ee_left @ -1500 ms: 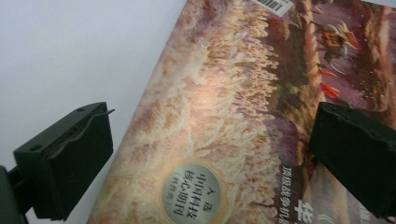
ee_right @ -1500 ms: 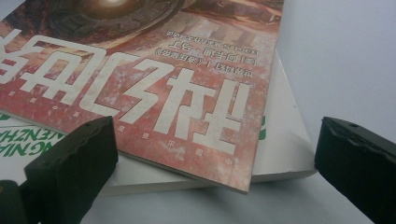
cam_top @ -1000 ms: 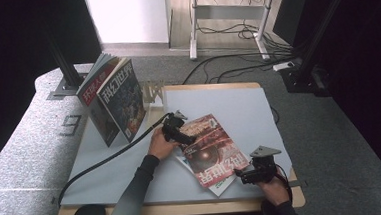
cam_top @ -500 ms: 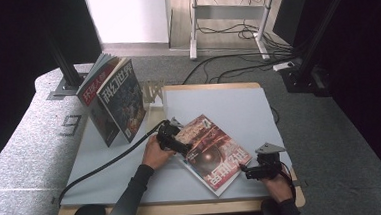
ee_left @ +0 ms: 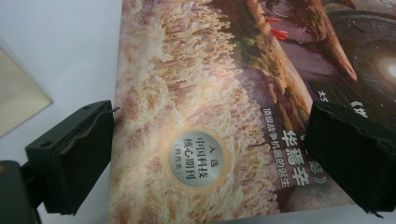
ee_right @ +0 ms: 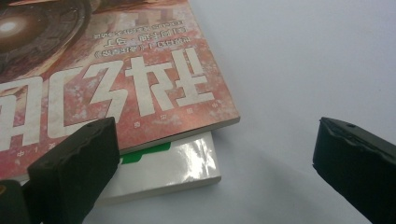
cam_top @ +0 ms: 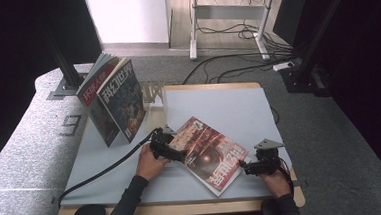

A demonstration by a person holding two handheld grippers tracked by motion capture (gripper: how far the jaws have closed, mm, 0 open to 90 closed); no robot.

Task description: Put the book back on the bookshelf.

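On the desk point(cam_top: 218, 106), the red magazine point(cam_top: 209, 154) lies flat atop a white one point(ee_right: 173, 163). Left gripper point(cam_top: 173, 149) hangs spread wide over its far corner, seemingly not gripping. Right gripper point(cam_top: 246, 166), jaws released, sits just beside the near corner.

Even overhead light is brightening the table point(cam_top: 218, 106) in the high view, while the room around is staying dark. Shadows are falling soft. Glare is showing on the white magazine point(ee_right: 182, 163) under the red one point(ee_right: 116, 84). Near black jaws are blurring slightly in both gripper views.
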